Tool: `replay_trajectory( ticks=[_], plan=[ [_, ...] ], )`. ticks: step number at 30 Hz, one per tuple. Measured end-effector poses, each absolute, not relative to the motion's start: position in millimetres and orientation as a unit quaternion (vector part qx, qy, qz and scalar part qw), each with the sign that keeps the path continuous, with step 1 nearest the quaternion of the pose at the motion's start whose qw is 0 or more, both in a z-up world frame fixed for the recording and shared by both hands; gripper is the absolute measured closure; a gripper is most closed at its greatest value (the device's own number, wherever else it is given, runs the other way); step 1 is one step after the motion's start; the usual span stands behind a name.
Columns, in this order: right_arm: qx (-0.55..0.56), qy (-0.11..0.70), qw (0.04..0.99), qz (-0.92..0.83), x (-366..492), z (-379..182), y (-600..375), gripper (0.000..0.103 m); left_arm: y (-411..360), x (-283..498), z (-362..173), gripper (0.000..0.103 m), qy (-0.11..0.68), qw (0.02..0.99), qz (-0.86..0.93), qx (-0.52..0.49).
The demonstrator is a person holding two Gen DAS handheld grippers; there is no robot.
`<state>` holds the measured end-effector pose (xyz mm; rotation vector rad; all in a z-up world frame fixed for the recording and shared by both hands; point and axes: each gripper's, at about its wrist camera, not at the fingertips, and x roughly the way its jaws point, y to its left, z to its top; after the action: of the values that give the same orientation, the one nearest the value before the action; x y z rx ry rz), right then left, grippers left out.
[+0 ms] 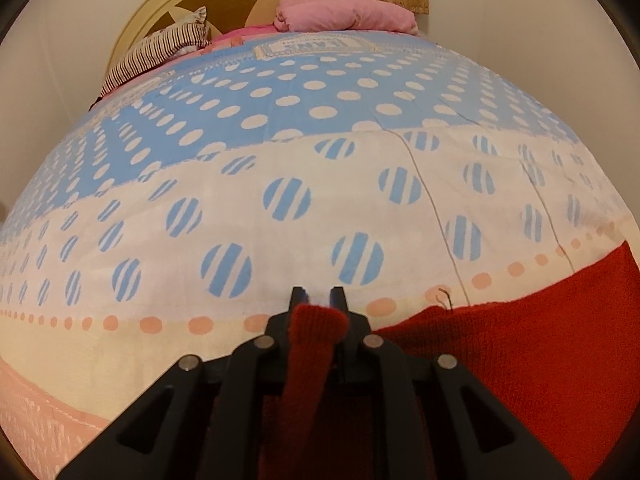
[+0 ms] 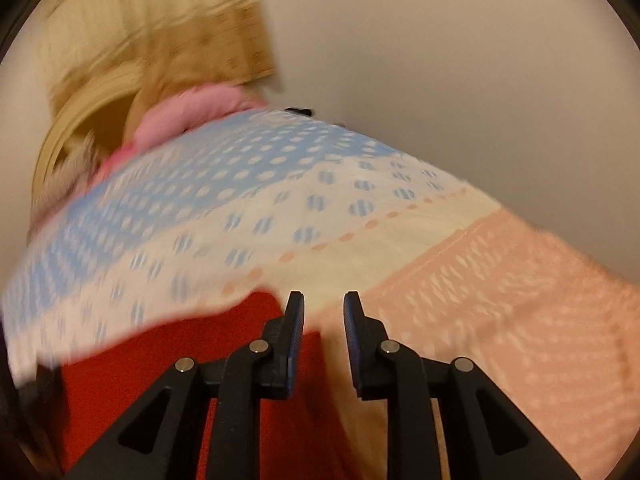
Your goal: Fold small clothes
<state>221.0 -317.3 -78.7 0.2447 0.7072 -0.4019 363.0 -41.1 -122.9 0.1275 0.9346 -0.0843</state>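
A red knit garment (image 1: 520, 360) lies on the bed at the lower right of the left wrist view. My left gripper (image 1: 319, 296) is shut on a ribbed red cuff of the garment (image 1: 316, 332), which bunches between the jaws and hangs down below them. In the blurred right wrist view the same red garment (image 2: 160, 360) lies at the lower left. My right gripper (image 2: 323, 304) is open and empty, its jaws apart just past the garment's right edge, over the cream sheet.
The bed sheet (image 1: 280, 152) is blue with white dots, then cream with striped dots, then peach (image 2: 520, 300). A pink folded blanket (image 1: 344, 14), a striped cloth (image 1: 160, 46) and a cream headboard (image 1: 136, 28) stand at the far end. Plain walls are on both sides.
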Motion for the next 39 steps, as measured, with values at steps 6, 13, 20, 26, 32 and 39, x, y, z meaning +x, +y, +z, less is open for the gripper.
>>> replay_trajectory(
  ticks=[6,13,20,26,32,39],
  plan=[
    [0.03,0.413,0.906,-0.089,184,-105,-246,0.083,-43,362,-123,0.081,0.449,0.891,-0.031,0.065],
    [0.021,0.399,0.912,-0.097,177,-128,-248,0.082,-30,360,-122,0.053,0.453,0.89,-0.008,0.042],
    [0.028,0.391,0.915,-0.093,175,-127,-249,0.081,10,333,-105,0.038,0.473,0.878,-0.062,-0.04],
    [0.027,0.389,0.916,-0.094,175,-128,-247,0.081,55,250,-83,0.025,0.427,0.9,-0.063,-0.066],
    [0.014,0.39,0.915,-0.103,174,-123,-243,0.081,67,206,-107,0.025,0.448,0.882,-0.082,-0.121],
    [0.008,0.362,0.932,-0.023,144,-80,-190,0.081,39,199,-116,0.025,0.449,0.869,-0.139,-0.158]
  ],
)
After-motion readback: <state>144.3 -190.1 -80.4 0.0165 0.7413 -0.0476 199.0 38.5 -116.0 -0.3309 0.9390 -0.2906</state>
